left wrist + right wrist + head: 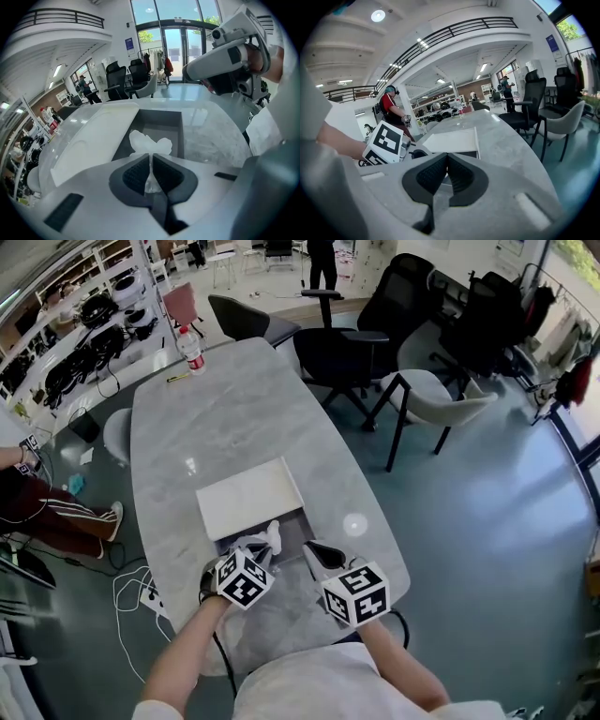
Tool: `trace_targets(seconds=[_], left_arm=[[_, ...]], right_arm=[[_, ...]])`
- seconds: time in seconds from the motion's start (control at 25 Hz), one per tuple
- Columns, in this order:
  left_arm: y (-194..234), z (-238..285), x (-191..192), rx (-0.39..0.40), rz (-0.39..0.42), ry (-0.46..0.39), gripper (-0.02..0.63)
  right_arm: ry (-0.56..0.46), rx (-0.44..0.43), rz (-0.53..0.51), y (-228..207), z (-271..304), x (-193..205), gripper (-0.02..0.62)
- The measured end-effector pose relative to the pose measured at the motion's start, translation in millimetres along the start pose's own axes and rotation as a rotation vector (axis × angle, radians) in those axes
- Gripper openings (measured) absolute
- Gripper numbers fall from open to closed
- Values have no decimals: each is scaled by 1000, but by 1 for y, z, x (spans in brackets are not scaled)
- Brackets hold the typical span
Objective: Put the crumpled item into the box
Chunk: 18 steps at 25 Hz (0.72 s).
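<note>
The crumpled item is a white wad of thin paper or film. My left gripper is shut on its lower end, and the wad sticks out past the fingertips over the near part of the box. The box is a shallow dark grey tray whose white lid lies open on its far left side. In the head view the wad sits at the box's near edge, just ahead of the left gripper. My right gripper hovers beside the box on the right, shut with nothing between its jaws.
The grey marble table stretches away, with a water bottle and a small yellow object at its far end. Black and white chairs stand to the right. A seated person is at the left, near cables on the floor.
</note>
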State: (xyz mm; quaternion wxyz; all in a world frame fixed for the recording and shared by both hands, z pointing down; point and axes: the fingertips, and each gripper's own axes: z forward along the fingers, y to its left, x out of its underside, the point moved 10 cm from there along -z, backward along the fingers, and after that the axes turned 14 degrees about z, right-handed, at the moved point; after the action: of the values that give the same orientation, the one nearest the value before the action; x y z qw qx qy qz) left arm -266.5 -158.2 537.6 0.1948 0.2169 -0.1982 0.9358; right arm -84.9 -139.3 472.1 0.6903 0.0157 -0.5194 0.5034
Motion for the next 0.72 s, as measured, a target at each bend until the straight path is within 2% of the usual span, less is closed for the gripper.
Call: trace_targets(seconds=[0.44,0.72], left_arm=[[-5,12,-8,10,24,42,25],[-6,16,-9,-8,-18,64,25]], right_arm=[[-6,19,10,-12,-20,-2,5],[-7,16,0,-21,-36,-2,5]])
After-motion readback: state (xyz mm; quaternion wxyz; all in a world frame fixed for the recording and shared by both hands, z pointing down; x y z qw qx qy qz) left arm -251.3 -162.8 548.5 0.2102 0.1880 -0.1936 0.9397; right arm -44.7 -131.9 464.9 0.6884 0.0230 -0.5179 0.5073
